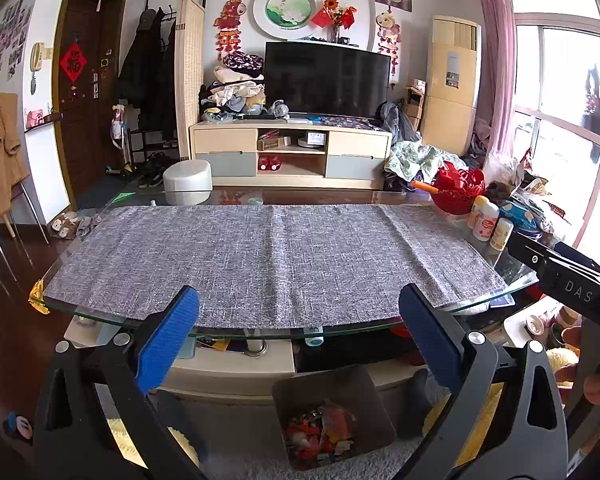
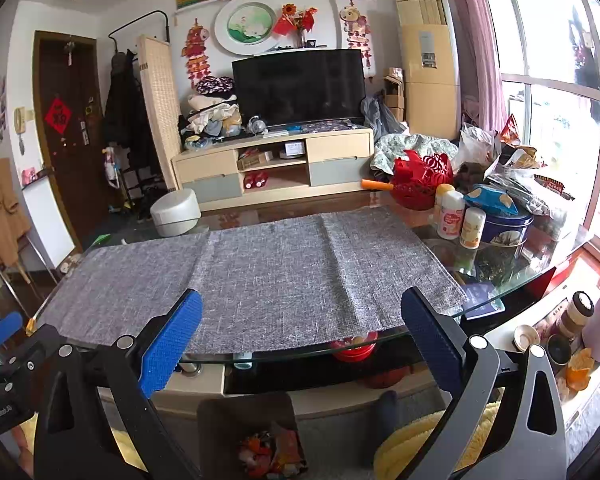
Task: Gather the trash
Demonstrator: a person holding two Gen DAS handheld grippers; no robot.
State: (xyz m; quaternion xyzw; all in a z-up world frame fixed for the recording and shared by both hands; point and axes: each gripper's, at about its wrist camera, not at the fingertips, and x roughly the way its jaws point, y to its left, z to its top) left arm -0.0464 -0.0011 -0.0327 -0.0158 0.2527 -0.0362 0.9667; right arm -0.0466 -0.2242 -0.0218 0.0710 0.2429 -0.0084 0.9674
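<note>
**Below the table edge, a bin of scraps**

Over the glass table [image 1: 80, 312] a grey cloth [image 1: 272, 260] lies bare. Both grippers, left [image 1: 298, 336] and right [image 2: 300, 338], hover with fingers spread, holding nothing. Trash [image 1: 320, 434] sits in the floor bin [image 1: 296, 384]: probably crumpled wrappers, light, soft, crushable; pinch a fold.

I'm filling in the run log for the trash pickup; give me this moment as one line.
left gripper: open, empty | right gripper: open, empty | grey cloth: no trash on it | bin: on floor, holds wrappers
</note>
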